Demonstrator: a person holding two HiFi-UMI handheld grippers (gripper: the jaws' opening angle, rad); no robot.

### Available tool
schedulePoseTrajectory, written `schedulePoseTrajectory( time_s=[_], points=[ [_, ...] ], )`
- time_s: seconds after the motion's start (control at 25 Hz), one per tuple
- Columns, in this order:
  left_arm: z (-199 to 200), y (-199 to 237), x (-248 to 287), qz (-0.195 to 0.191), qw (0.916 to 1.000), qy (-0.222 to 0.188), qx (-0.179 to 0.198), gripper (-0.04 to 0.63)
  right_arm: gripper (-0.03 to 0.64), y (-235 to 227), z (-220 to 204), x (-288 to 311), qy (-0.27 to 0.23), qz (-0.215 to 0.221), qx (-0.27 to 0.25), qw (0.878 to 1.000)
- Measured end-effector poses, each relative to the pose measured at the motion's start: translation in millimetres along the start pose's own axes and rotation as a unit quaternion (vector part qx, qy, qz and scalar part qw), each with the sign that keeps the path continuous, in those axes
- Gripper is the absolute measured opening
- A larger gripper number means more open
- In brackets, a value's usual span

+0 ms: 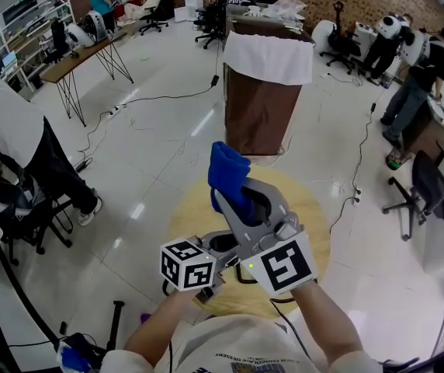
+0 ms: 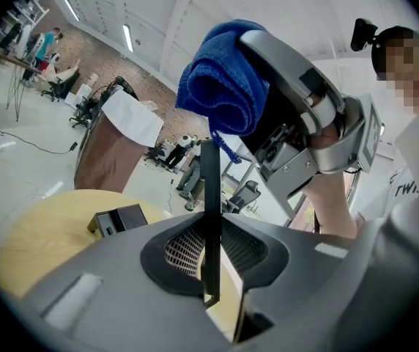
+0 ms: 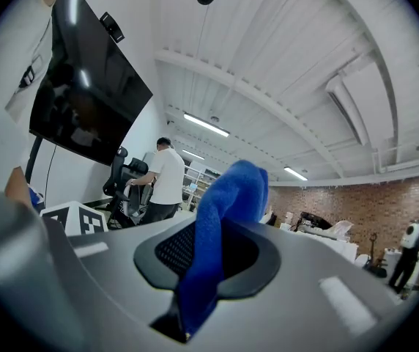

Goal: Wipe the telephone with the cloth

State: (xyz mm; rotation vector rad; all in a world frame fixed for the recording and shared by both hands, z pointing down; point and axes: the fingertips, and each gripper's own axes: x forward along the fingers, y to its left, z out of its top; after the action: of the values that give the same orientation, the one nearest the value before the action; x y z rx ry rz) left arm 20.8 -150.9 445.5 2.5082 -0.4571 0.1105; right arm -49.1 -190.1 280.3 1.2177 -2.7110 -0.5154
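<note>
Left gripper (image 2: 209,235) first: its jaws are narrow and pinched on the telephone (image 2: 209,185), a thin black slab that I see edge-on, standing upright between the pads. Right gripper (image 3: 208,264) is clamped down on the blue cloth (image 3: 231,196), with a fat fold bunched out past the jaw tips and a tail running back through the gap. From the left gripper view, the cloth hangs right over the telephone's top edge with a loose thread dangling beside it. Whether the two actually touch, I can't tell from here. From the head view, both grippers are up in the air over the middle of the round wooden table (image 1: 315,235), the right one crossed above the left, so the telephone is hidden there. A small black box (image 2: 118,220) sits on the tabletop, back from the edge and well clear of both grippers. My read is that both pick-ups are done and I'm in the wiping stage itself. I can't judge how much of the telephone has been cleaned. The faces still need rubbing, then both things go back down on the table.
</note>
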Motion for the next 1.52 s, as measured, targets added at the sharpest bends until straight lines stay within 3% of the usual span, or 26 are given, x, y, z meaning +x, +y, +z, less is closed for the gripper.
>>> schedulePoseTrajectory(
  time_s=[1.52],
  points=[
    [3.6, -5.9, -13.5, -0.007, 0.9998, -0.02, 0.0, 0.06, 0.061, -74.3, -32.9, -40.2, 0.021, -0.107, 0.025, 0.994]
  ],
)
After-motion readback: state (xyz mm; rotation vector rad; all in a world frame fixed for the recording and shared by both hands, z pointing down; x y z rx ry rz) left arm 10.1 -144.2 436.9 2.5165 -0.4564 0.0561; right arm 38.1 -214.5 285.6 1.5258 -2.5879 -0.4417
